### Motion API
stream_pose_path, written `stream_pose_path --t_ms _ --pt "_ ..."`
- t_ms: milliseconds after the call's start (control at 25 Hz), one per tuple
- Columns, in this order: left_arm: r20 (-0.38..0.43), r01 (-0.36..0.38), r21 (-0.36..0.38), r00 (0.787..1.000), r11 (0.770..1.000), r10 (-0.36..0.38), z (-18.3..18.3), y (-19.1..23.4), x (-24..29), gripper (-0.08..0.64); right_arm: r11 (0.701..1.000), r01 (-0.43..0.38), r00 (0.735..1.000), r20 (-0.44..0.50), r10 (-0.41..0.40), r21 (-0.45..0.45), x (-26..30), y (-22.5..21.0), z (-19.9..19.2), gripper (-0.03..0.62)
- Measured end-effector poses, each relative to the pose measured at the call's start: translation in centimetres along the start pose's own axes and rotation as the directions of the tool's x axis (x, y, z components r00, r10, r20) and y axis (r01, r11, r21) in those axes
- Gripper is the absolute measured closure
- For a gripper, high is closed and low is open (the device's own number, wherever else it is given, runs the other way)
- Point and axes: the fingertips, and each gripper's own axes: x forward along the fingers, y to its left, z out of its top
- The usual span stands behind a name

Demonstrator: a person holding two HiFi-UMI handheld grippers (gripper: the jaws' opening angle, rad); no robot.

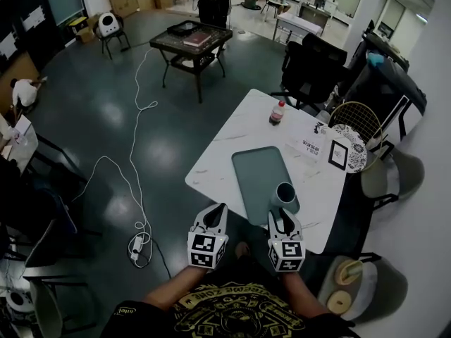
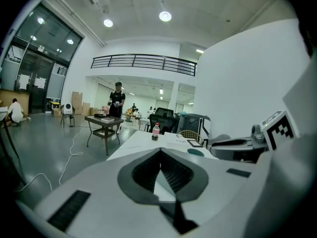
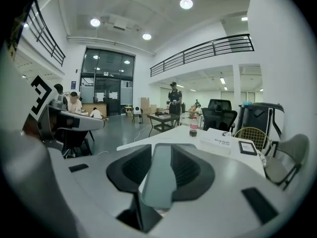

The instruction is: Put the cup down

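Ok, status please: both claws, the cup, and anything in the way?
Left claw shut, empty. Right claw shut on cup. Cup at tray's near corner. Bottle far across table, no obstacle.

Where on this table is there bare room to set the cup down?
The grey-green rectangular tray is bare beyond the grey-green cup. The white marble tabletop is also free left of the tray, up to the red-capped cola bottle. The right side is crowded: white printed card, black picture frame, patterned plate.
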Motion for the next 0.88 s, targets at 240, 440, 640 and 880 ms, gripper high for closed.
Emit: stream_pose_path --t_ms 240,440,640,880 --pt "0.021 -0.025 -0.033 0.999 0.999 0.026 -1.3 2.0 -3.9 0.548 1.0 0.01 1.0 -0.008 -0.01 -0.017 -1.8 3.2 -0.4 0.584" --pt "0.023 -0.035 -0.072 0.999 0.997 0.036 -2.9 3.2 -6.9 0.549 0.999 0.002 1.0 -0.017 -0.002 -0.034 -3.3 6.2 -0.3 0.584" --pt "0.031 -0.039 -0.095 0.999 0.995 0.042 -3.6 4.0 -8.8 0.548 0.997 -0.02 0.999 -0.032 0.018 -0.074 -4.3 8.5 -0.2 0.584" --pt "0.055 -0.07 -0.117 0.995 0.991 0.077 -3.4 5.2 -11.1 0.549 0.992 -0.068 0.997 -0.032 0.064 -0.109 -4.3 10.7 0.6 0.584"
